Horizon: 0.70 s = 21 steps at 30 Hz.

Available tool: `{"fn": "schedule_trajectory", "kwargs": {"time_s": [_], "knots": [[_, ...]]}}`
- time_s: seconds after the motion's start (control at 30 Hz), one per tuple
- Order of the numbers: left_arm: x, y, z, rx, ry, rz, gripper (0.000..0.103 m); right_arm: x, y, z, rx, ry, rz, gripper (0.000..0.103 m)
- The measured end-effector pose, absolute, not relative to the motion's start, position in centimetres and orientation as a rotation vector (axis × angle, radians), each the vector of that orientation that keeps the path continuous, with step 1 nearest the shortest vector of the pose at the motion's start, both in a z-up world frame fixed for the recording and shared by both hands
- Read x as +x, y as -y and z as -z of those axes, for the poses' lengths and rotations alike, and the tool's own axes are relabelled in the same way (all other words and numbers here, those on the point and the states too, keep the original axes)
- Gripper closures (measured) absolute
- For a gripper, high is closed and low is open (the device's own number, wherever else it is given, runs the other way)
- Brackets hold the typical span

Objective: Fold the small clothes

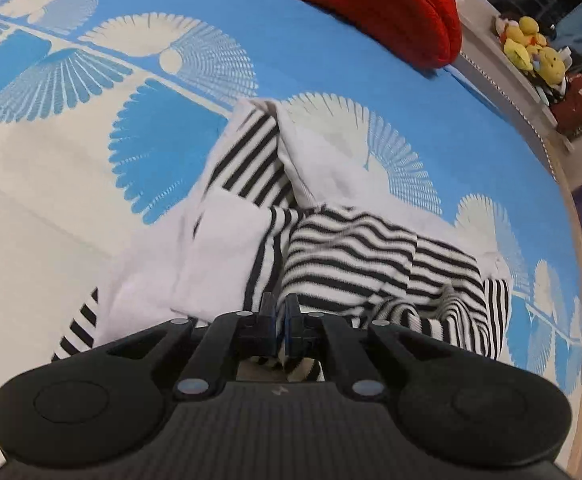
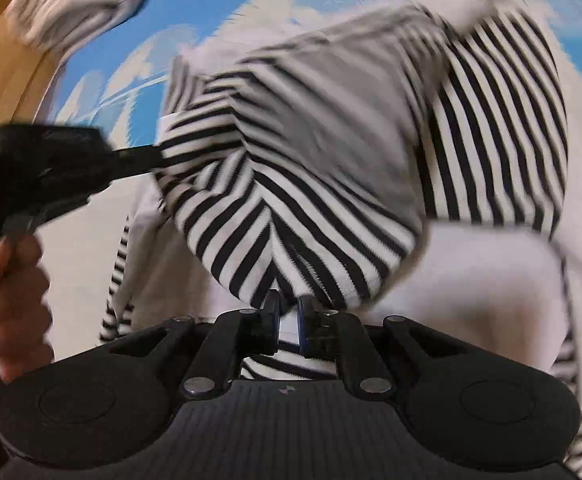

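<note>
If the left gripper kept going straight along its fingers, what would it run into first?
Most likely the striped garment bunched right ahead of the left gripper, then the blue patterned bedspread beneath; depth is unclear.

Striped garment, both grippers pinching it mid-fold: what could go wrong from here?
1. The left gripper pinches only a thin edge of the striped garment; it could slip free.
2. The right gripper has a narrow fold between its pads, and the cloth bunches above it, so the fold may land creased.
3. The red cushion lies close; swung fabric might catch it.
</note>
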<state>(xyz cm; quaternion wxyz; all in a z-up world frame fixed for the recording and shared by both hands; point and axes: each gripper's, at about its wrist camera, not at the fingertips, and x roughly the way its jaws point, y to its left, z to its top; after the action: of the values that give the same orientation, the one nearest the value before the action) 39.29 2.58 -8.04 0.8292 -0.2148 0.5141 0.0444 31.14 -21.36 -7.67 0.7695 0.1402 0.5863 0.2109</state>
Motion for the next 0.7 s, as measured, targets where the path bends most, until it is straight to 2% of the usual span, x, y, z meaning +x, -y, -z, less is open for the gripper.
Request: {"fn": "schedule_trajectory", "kwargs": {"time_s": [0.07, 0.1, 0.17, 0.27, 0.43, 0.5, 0.57, 0.7], "knots": [[39.5, -3.0, 7.8, -0.471, -1.084, -0.1, 0.098, 31.5, 22.5, 6.5, 0.314, -1.206, -0.446, 0.076], [39.8, -3.2, 7.9, -0.48, -1.086, -0.103, 0.095, 32.0, 23.4, 6.3, 0.339, -1.178, -0.432, 0.074], [40.0, -3.4, 8.2, -0.494, -1.097, -0.113, 0.079, 32.5, 25.3, 5.7, 0.383, -1.122, -0.375, 0.068], [40.1, -4.1, 8.6, -0.515, -1.113, -0.126, 0.071, 33.2, 27.6, 5.6, 0.426, -1.068, -0.269, 0.067], [40.1, -5.3, 9.2, -0.586, -1.136, -0.132, 0.066, 34.2, 31.2, 7.6, 0.611, -1.068, -0.099, 0.064], [40.1, -5.6, 9.6, -0.619, -1.155, -0.119, 0.063, 34.3, 31.8, 8.9, 0.681, -1.093, -0.078, 0.059], [40.1, -5.6, 10.0, -0.644, -1.177, -0.106, 0.057, 34.6, 31.8, 10.2, 0.74, -1.125, -0.058, 0.047], [40.0, -4.9, 11.1, -0.69, -1.227, -0.053, 0.054, 35.7, 30.6, 12.0, 0.803, -1.167, -0.05, 0.045]]}}
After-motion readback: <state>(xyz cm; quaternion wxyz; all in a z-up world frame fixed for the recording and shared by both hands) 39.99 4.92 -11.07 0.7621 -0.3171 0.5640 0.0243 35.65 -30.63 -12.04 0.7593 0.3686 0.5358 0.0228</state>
